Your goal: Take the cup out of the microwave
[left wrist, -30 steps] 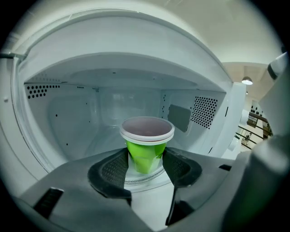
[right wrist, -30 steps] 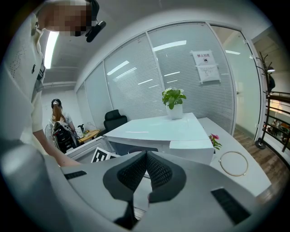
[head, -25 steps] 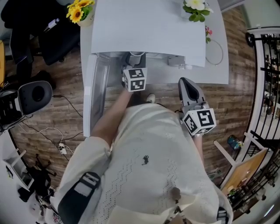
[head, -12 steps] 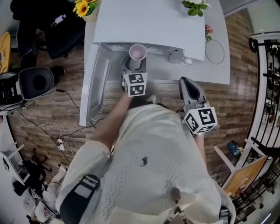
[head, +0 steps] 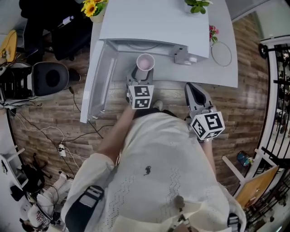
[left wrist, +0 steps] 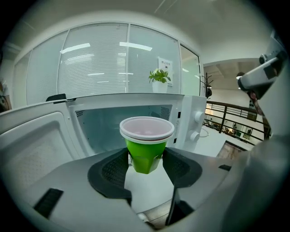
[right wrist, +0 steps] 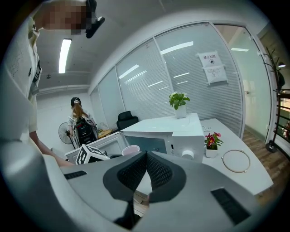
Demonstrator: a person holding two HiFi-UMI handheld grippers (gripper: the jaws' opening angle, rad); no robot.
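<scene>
A green cup (left wrist: 146,153) with a white rim and pale inside sits upright between the pads of my left gripper (left wrist: 146,164), which is shut on it. In the head view the cup (head: 145,63) hangs just outside the open white microwave (head: 154,27), in front of its cavity, with my left gripper (head: 140,77) behind it. The microwave cavity (left wrist: 122,122) stands empty behind the cup. My right gripper (head: 195,93) is shut with nothing in it, apart from the cup, to the right near the table's front edge. Its pads (right wrist: 154,171) meet in the right gripper view.
The microwave door (head: 97,79) swings open to the left. On the white table (head: 224,68) lie a wire ring (head: 222,53) and a small pot of pink flowers (head: 213,34). A plant (head: 197,4) stands on the microwave. A yellow flower pot (head: 94,9), chairs and cables are at left.
My left gripper has drawn back out of the microwave with the cup, which now shows fully outside the cavity. The right gripper has kept its place in the head view.
</scene>
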